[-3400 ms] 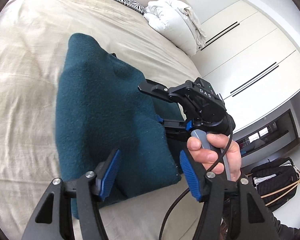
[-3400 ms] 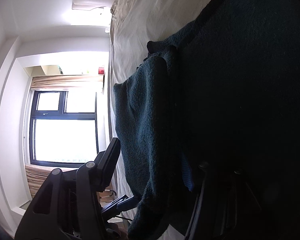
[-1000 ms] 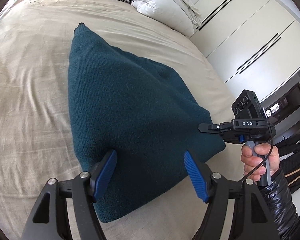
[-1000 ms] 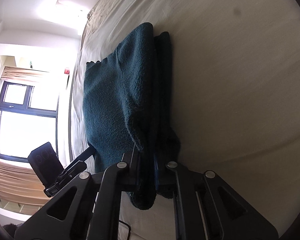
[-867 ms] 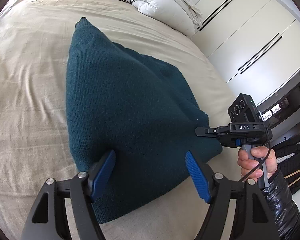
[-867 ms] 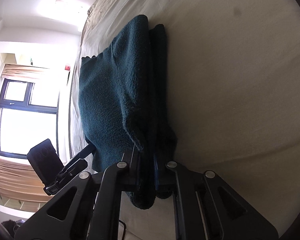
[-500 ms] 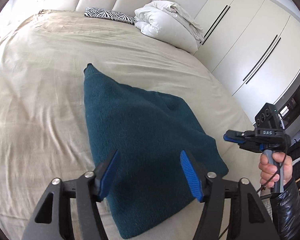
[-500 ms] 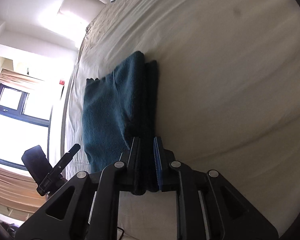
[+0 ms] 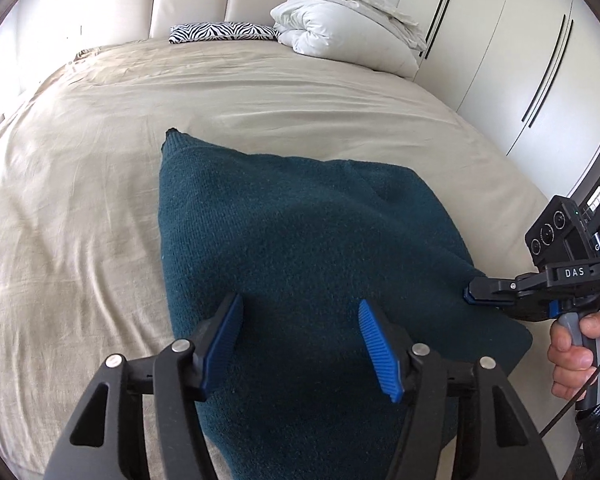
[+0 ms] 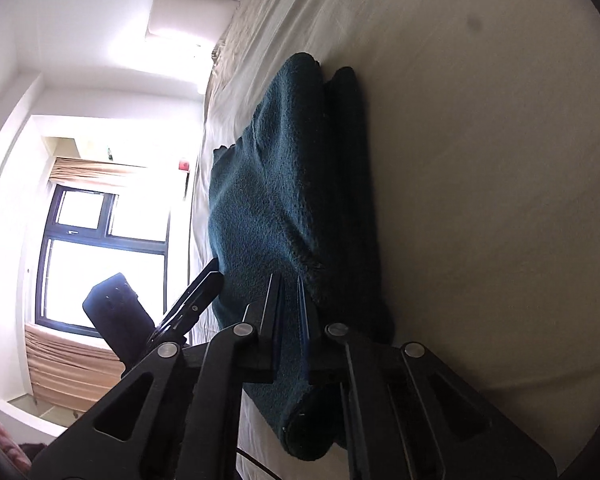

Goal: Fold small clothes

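The left claw point(image 9: 300, 344) hangs above the near part of a folded teal sweater point(image 9: 300, 248), pointing toward the headboard end of the bed point(image 9: 80, 200); its blue-padded fingers point(image 9: 376, 348) stand well apart with nothing between them, and whether they touch the knit below cannot be told. The right claw point(image 10: 290, 312) comes in level from the bed's right edge, rolled on its side so that the bed stands almost upright in its own view; its fingers are drawn together, clamped on the sweater's right-hand corner, with the cloth pinched between them. In the left wrist view the person's right hand point(image 9: 576, 356) wraps the grey handle, cut off at the frame's edge, a black cable trailing beneath it. The sweater lies on the beige sheet near the foot edge of the bed, toward its right side; its stacked layers show along the fold in the right wrist view; its nearest edge is hidden behind the left claw's black frame. A white duvet point(image 9: 348, 36) and a zebra pillow point(image 9: 224, 33) sit at the headboard end; white wardrobe doors point(image 9: 500, 60) stand beyond the right edge; the window point(image 10: 100, 260) is blown out with glare.
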`<move>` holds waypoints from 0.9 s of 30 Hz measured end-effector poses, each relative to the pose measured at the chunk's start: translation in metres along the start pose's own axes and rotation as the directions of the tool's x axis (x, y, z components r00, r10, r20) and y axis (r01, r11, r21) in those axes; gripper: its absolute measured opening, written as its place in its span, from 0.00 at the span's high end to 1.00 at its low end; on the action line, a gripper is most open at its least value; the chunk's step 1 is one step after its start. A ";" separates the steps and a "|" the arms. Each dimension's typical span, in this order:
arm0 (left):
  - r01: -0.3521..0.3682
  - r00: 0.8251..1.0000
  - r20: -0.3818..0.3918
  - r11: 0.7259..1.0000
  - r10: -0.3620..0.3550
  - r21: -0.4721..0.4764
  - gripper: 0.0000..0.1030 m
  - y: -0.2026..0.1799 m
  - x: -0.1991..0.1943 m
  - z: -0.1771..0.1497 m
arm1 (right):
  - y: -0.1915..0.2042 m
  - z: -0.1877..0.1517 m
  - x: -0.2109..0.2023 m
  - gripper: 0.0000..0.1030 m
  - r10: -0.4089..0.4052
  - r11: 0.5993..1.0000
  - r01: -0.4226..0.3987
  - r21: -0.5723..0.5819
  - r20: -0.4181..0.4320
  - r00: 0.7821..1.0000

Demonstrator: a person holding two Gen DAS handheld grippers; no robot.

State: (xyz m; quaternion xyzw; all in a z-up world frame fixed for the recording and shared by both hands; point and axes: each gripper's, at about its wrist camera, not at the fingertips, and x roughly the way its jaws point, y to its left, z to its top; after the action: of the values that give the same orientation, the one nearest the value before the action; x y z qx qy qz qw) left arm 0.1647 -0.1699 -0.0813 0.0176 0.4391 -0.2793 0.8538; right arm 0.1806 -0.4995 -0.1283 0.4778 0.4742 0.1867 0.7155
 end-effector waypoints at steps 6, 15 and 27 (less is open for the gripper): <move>-0.023 0.999 0.028 0.998 0.025 -0.064 0.38 0.003 -0.020 0.006 | 0.014 0.010 -0.014 0.90 -0.019 0.998 0.018 -0.065 -0.008 1.000; -0.093 0.995 0.030 0.995 0.093 0.023 0.37 -0.018 -0.019 -0.029 | 0.016 -0.008 0.028 0.90 -0.078 0.990 0.058 -0.129 -0.157 0.985; -0.107 0.986 0.114 0.989 0.118 -0.103 0.36 0.026 -0.046 -0.005 | 0.014 0.000 -0.044 0.86 0.017 0.992 -0.010 -0.129 0.052 0.999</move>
State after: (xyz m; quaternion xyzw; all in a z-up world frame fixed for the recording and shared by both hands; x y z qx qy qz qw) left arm 0.1525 -0.1254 -0.0554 -0.0155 0.3985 -0.2097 0.8927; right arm 0.1619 -0.5242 -0.0948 0.4385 0.4388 0.2092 0.7559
